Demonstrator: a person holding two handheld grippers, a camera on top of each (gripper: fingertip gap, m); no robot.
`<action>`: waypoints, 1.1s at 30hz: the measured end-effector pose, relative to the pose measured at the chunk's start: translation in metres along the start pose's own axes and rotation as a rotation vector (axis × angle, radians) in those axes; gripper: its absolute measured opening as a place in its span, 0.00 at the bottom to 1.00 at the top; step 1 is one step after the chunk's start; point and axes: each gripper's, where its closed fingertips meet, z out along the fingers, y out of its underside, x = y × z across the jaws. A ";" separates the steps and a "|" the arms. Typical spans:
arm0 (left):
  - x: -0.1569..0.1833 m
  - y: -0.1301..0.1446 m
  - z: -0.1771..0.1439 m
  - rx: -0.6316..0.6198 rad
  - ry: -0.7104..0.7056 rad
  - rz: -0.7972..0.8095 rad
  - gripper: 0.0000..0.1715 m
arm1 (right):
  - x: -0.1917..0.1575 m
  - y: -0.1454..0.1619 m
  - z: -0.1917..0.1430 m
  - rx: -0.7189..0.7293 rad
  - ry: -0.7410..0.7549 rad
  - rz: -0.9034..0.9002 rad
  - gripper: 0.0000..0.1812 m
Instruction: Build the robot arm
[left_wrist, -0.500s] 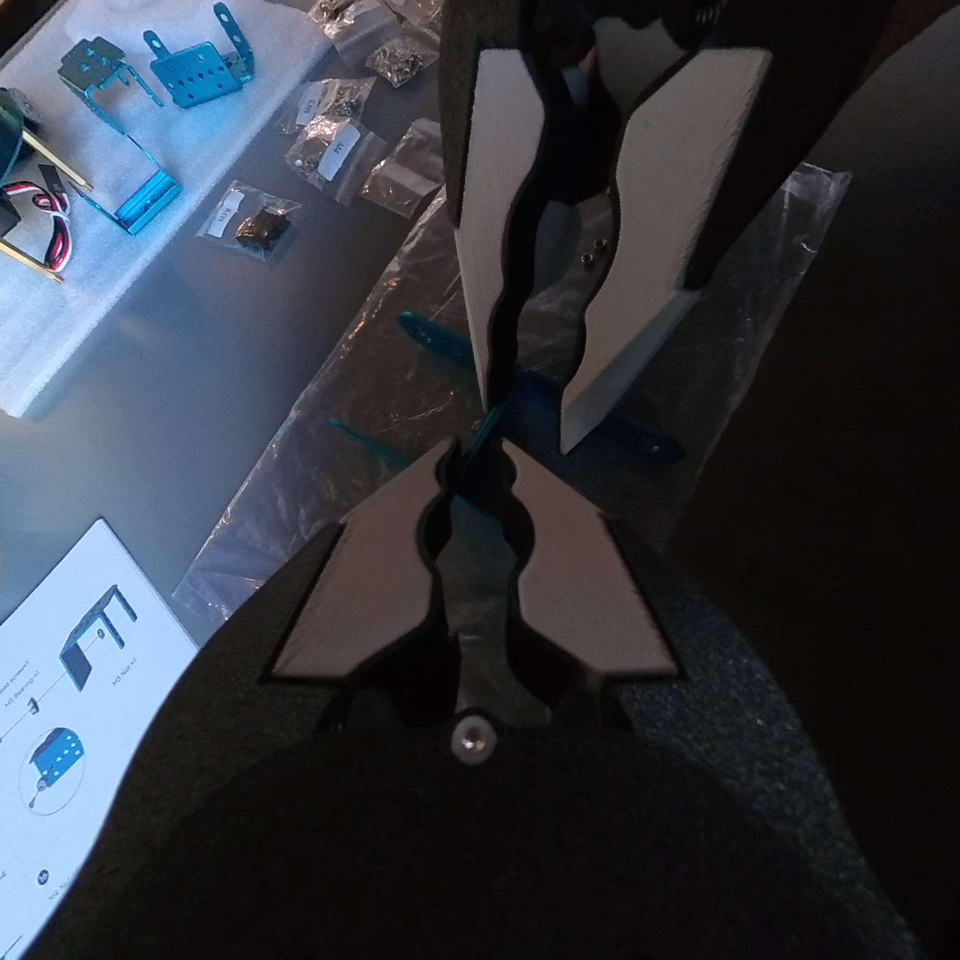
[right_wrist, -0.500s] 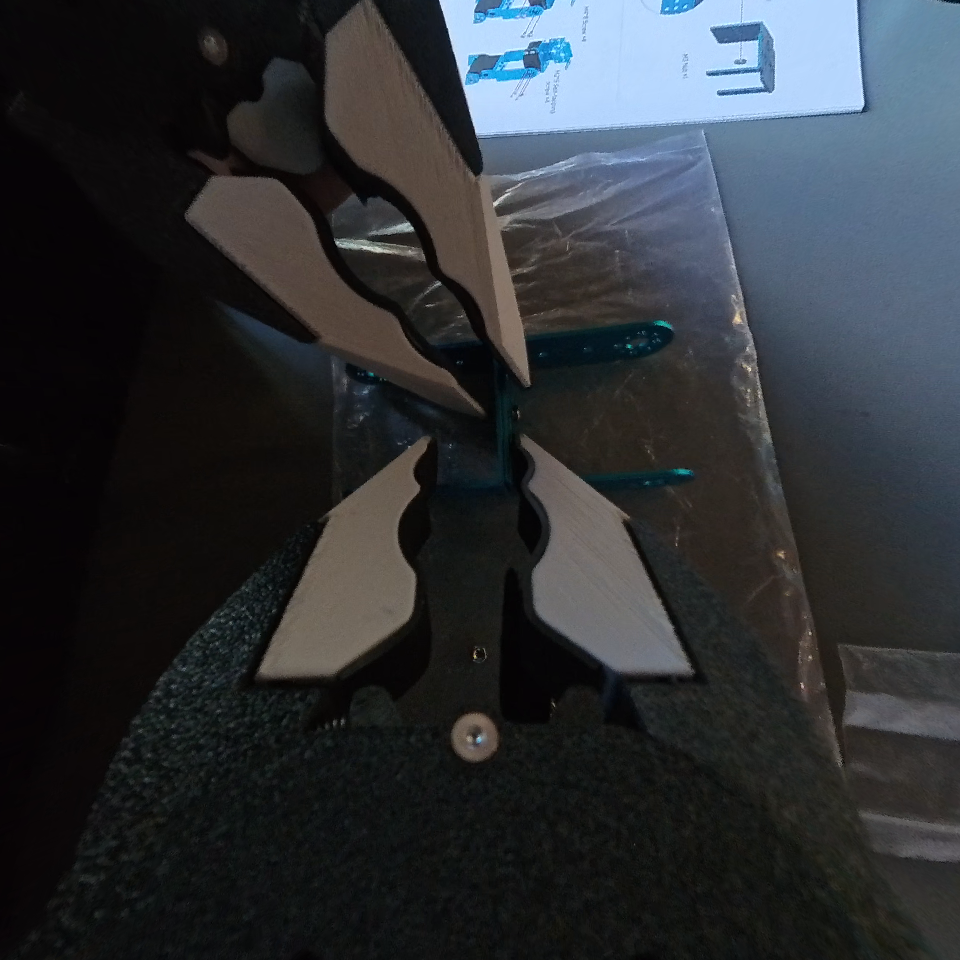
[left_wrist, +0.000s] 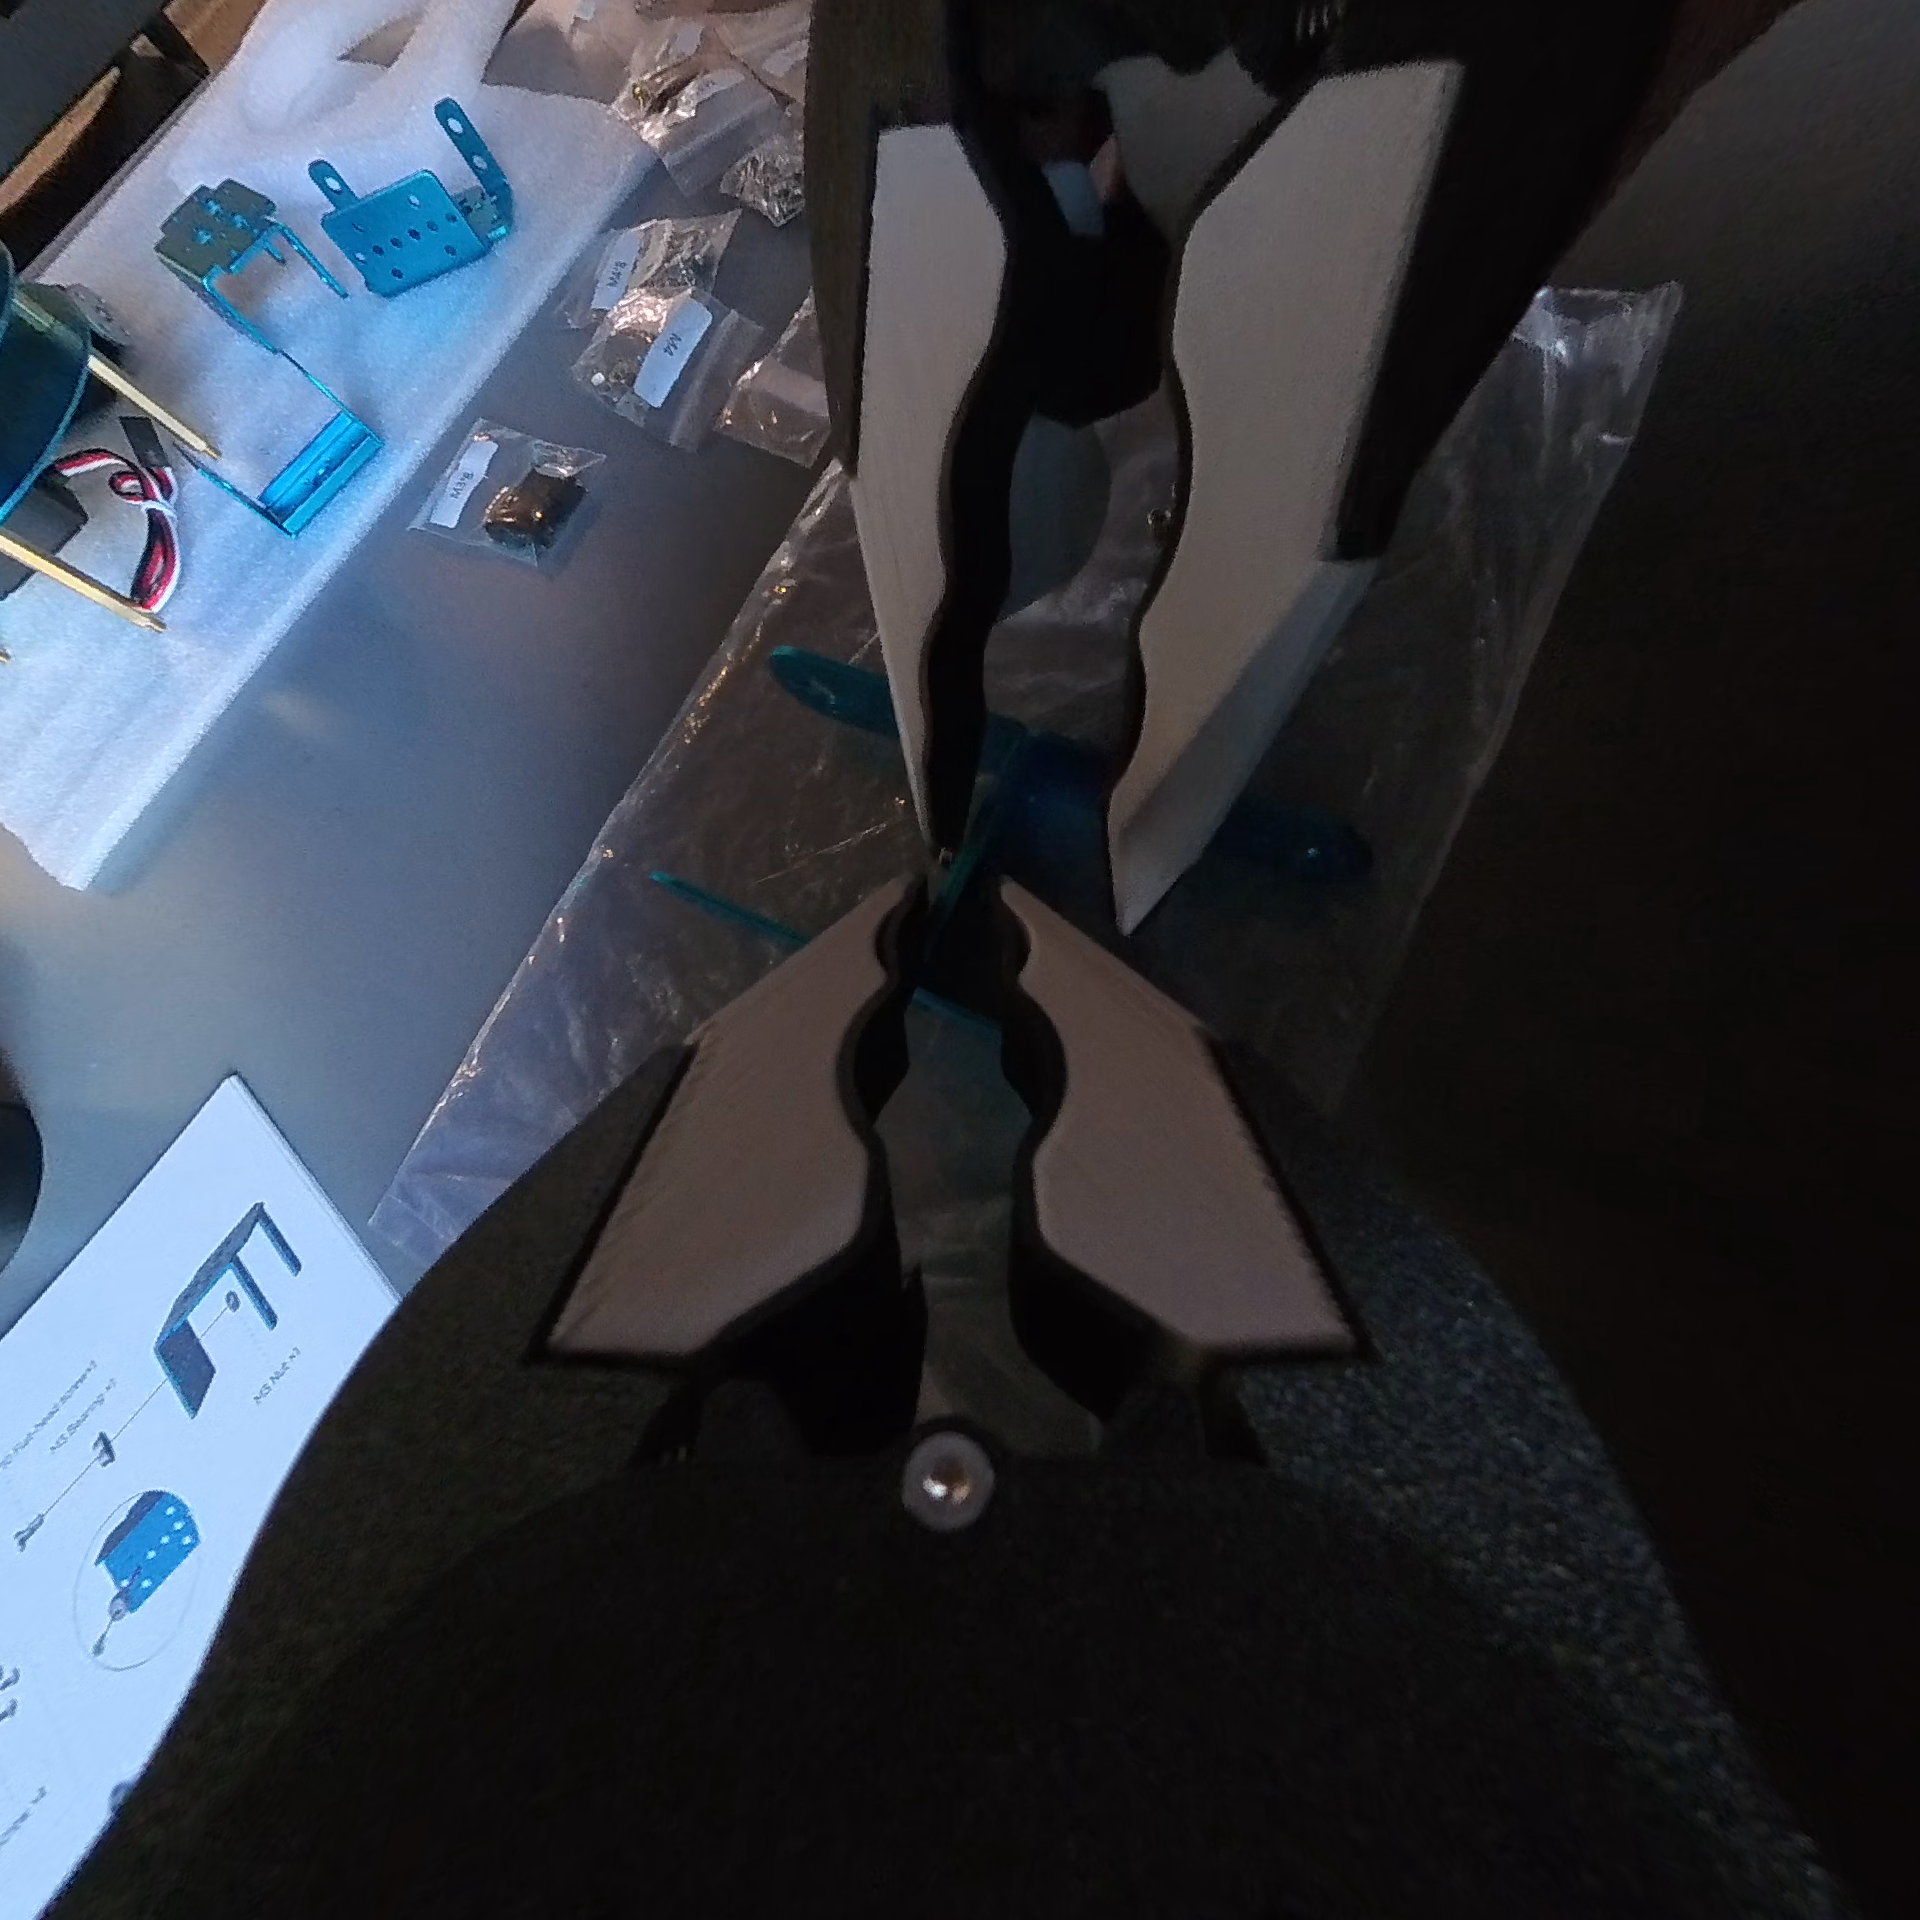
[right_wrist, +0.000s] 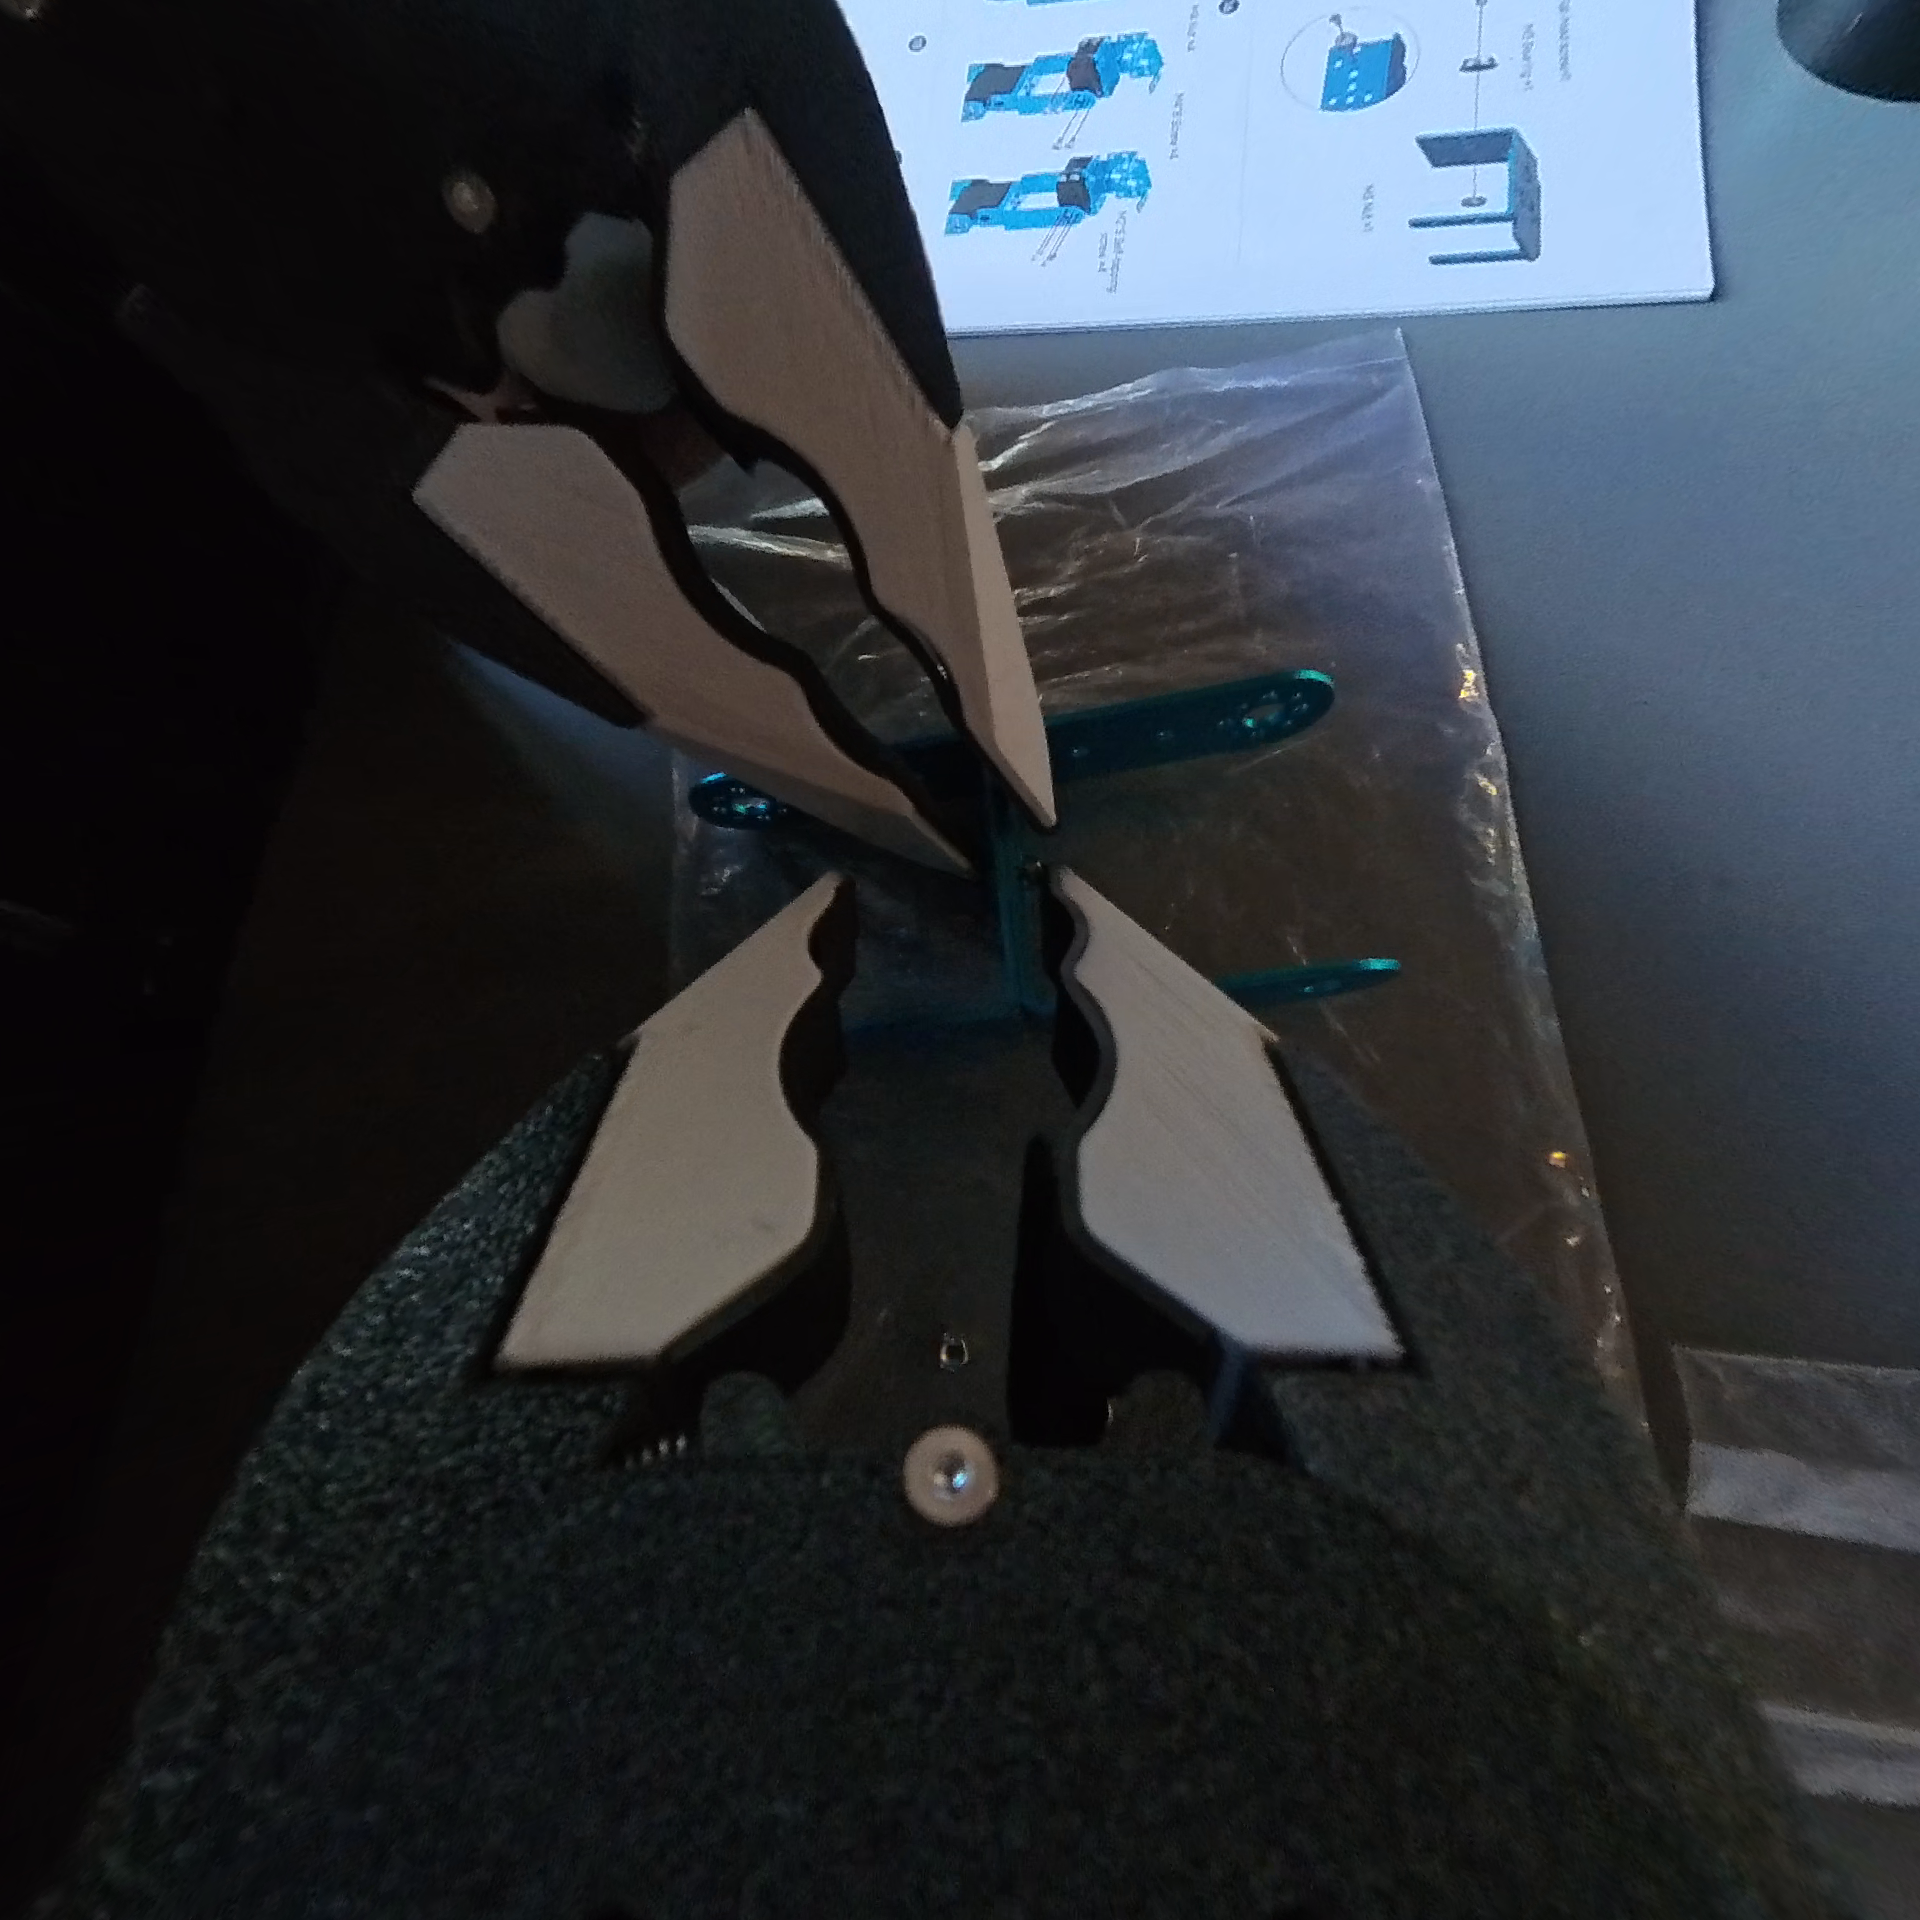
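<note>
Left claw (left_wrist: 961, 894) clamped on blue metal bracket (left_wrist: 1278, 847) at frame centre, as half a second ago; right claw (right_wrist: 951, 883) apart, straddling it above clear plastic bag (right_wrist: 1299, 540).

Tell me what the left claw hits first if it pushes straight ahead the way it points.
Most likely the blue metal bracket, already between the left claw tips. Right past it sits the right claw, pointing back at it, so the way is blocked. Depth is hard to judge.

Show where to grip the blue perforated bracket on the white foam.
Pinch the blue perforated bracket by its far end ear, probably from above: that thin tab sticks clear of the holed plate, which rests low on the white foam.
</note>
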 end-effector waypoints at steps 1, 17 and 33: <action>0.000 0.000 0.000 0.000 -0.002 0.003 0.05 | 0.000 -0.001 0.000 0.002 0.005 -0.002 0.20; 0.001 0.000 -0.001 0.000 -0.013 0.021 0.04 | 0.004 0.003 -0.004 -0.010 0.023 -0.002 0.19; -0.001 0.000 0.000 -0.008 -0.006 0.032 0.03 | -0.003 -0.013 -0.006 0.044 0.031 -0.053 0.21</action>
